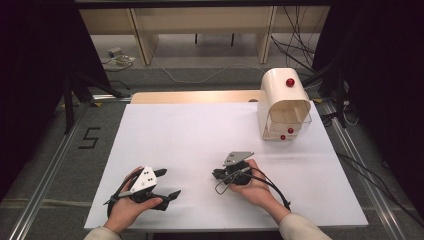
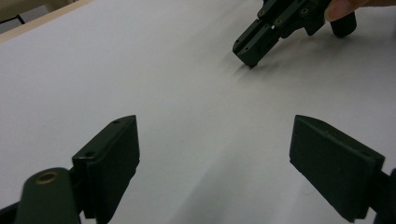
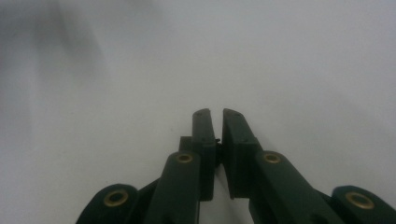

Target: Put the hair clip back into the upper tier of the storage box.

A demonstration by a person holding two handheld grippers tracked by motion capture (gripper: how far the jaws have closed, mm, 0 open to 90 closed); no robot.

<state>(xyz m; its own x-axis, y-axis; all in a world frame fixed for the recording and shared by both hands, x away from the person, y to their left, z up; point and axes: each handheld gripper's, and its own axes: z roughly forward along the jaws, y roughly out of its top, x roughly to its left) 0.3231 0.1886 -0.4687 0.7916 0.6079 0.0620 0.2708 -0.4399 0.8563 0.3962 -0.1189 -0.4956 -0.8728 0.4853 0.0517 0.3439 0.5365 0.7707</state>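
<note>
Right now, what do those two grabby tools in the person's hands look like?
Both are black. The left gripper wears a white three-cornered plate, the right gripper a grey one. A black cable loops from the right one. Brass-coloured rings dot the jaw arms. The person's sleeves are pale beige.

High view above the near edge of the table [image 1: 200, 130] facing forward and down, both gripper views close over the table, left gripper view sharing the right gripper [image 2: 252, 58] with it.

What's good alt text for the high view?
A person's two hands rest on a white table, each holding a black gripper: the left gripper with jaws spread, the right gripper with jaws shut on nothing. A cream box with red knobs stands at the far right.
</note>
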